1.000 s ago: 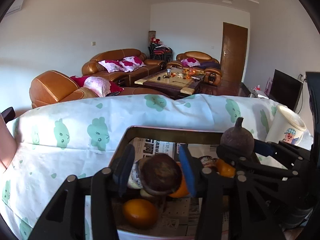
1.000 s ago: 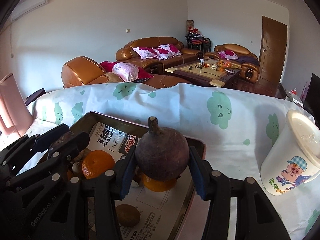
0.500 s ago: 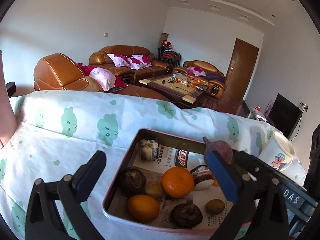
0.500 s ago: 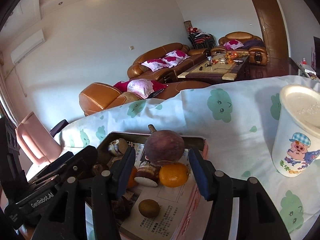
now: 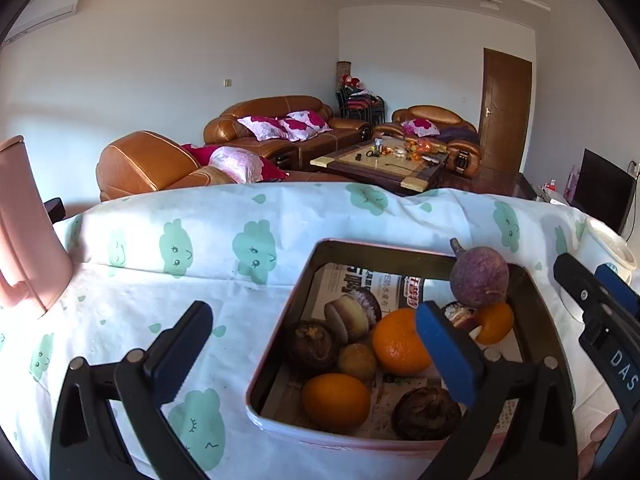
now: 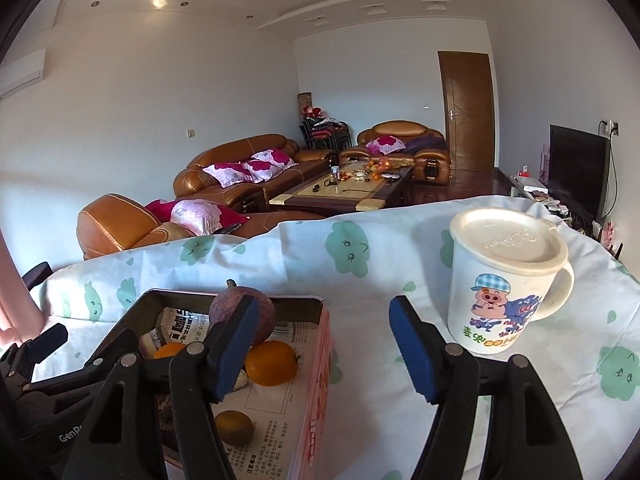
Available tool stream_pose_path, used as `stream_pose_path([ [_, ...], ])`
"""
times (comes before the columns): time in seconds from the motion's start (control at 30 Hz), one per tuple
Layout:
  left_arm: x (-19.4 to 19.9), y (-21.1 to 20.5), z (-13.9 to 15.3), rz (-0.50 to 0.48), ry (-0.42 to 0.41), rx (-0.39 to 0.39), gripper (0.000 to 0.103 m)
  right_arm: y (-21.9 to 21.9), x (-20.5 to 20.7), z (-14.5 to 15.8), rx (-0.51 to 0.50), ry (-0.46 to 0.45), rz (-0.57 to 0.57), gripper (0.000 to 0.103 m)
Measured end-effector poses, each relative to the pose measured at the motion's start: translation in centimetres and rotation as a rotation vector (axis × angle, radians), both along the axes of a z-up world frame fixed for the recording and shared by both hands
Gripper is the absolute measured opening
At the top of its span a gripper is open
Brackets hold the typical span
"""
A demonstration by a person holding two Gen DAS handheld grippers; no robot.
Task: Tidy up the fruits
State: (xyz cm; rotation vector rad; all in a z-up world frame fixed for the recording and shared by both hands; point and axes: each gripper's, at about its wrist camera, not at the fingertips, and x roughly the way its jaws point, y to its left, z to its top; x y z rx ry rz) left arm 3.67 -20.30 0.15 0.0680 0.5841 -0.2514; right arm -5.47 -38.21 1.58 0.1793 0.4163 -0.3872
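**Fruit gathered in the tin, both grippers empty**

Fruit is already collected in the rectangular pink metal tin lined with newspaper, which sits on the white tablecloth printed with green clouds. Ahead of the left gripper, whose black jaws with blue pads stand fully apart with nothing between them, the tin lies partly under its right jaw. Inside it, nearest that gripper, lie a round orange citrus fruit and a dark wrinkled brown fruit; beyond them lie a second orange, a small yellowish-brown fruit, another dark brown fruit and a cut half with a pale inside. At the far right of the tin a round purple fruit with a short stem rests on top of a third orange.

The right gripper has its jaws opening and holds nothing; the purple fruit shows behind its left jaw, free of the pads. Just beyond its right jaw stands a white lidded plastic mug with a cartoon pig, on the cloth outside the tin.

I can see no loose fruit on the cloth, so the gathering looks largely done. Remaining work, if any, would be settling the stacked purple fruit, which looks liable to roll.
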Motion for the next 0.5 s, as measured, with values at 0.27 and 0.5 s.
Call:
stream_pose_path([
  [0.27,-1.8,1.0,0.0,0.009,-0.005,0.026,0.103,1.8,-2.0,0.3,-0.043,-0.029,0.012,0.071],
  [0.5,-4.6,2.8,0.6,0.011,-0.07,0.006,0.103,2.8,-3.9,0.7,-0.039,-0.065,0.026,0.071],
])
